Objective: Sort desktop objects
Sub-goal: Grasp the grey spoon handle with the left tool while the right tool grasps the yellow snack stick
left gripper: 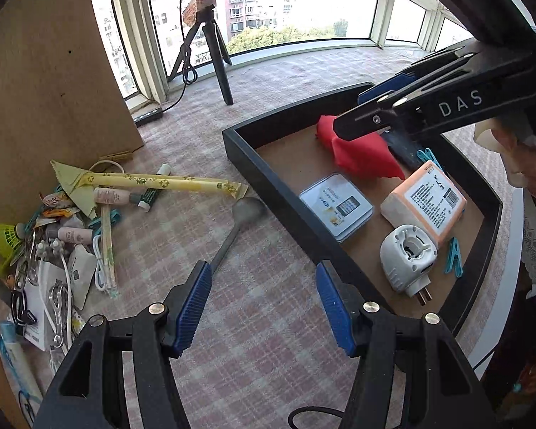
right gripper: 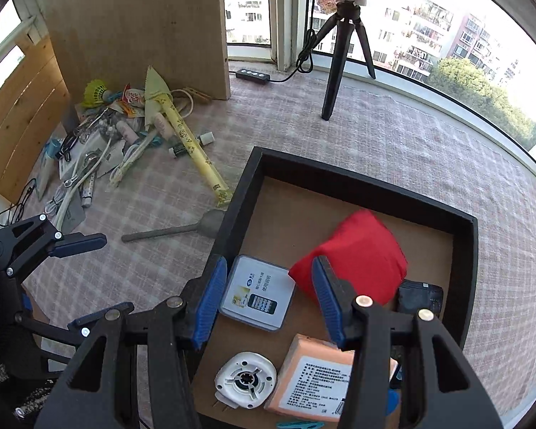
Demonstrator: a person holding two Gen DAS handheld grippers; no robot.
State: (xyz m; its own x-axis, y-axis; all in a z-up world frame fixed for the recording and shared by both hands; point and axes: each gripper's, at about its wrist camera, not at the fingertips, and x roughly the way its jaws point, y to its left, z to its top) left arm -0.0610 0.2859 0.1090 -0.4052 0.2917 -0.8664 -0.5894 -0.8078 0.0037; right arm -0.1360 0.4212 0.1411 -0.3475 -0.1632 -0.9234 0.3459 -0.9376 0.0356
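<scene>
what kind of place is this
Probably an enclosed apartment balcony or sunroom: curved windows overlook residential high-rises, and a checked pink cloth covers the surface where clutter is sorted into a black tray.

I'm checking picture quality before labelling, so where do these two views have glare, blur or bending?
Left wrist view: the windows are blown out white, straight frames bow with the fisheye, and the right tongs look slightly smeared. Right wrist view: the sky is overexposed at upper right, the red cloth has soft blurred edges, and the black tray bends.
</scene>
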